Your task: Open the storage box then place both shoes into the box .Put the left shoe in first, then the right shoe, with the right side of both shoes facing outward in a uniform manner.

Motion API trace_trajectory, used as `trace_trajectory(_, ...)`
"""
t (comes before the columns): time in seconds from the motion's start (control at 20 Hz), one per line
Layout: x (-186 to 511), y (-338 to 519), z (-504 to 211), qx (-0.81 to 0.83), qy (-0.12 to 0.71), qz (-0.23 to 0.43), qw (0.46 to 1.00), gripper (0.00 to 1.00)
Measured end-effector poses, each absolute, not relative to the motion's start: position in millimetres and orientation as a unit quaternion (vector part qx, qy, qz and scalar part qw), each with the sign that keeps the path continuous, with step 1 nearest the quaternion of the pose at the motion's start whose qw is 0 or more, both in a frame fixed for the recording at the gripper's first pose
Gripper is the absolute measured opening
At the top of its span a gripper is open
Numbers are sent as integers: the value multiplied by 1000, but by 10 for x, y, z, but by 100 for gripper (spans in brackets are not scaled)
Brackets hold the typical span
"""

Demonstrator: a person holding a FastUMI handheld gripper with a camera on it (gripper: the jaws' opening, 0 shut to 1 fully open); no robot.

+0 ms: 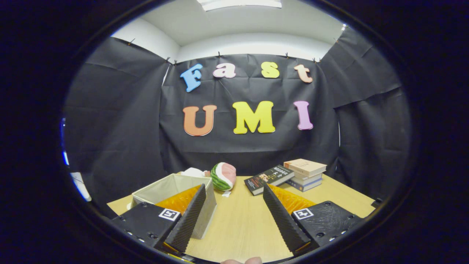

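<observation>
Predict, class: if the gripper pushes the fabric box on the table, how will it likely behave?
The box looks like thin cloth with soft, slightly bowed walls, so it would probably dent rather than resist. It stands open, probably light, so it may slide on the smooth wooden table. The gripper is open, its left finger overlapping the box's near wall.

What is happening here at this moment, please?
A person is holding a hand-held tool over a wooden table. Its fingers stand open with only bare table between them, gripping nothing. An open fabric storage box sits by the left finger, partly behind it. Beyond the fingers lie a watermelon-patterned plush and a stack of books with a dark book leaning on it. Nothing is being handled yet.
</observation>
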State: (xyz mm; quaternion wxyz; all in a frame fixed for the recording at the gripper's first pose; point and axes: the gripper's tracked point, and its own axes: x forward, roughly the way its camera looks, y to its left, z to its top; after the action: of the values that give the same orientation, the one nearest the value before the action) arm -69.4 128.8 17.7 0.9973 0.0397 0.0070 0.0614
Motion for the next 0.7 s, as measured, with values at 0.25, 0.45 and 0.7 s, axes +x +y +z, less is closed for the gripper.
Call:
trace_trajectory(0.25,-760,1425,184,45,-6,80,996,96)
trace_trajectory(0.45,-718,1396,235,53,-15,74,996,96)
trace_trajectory(0.7,-651,1439,277,57,-18,73,996,96)
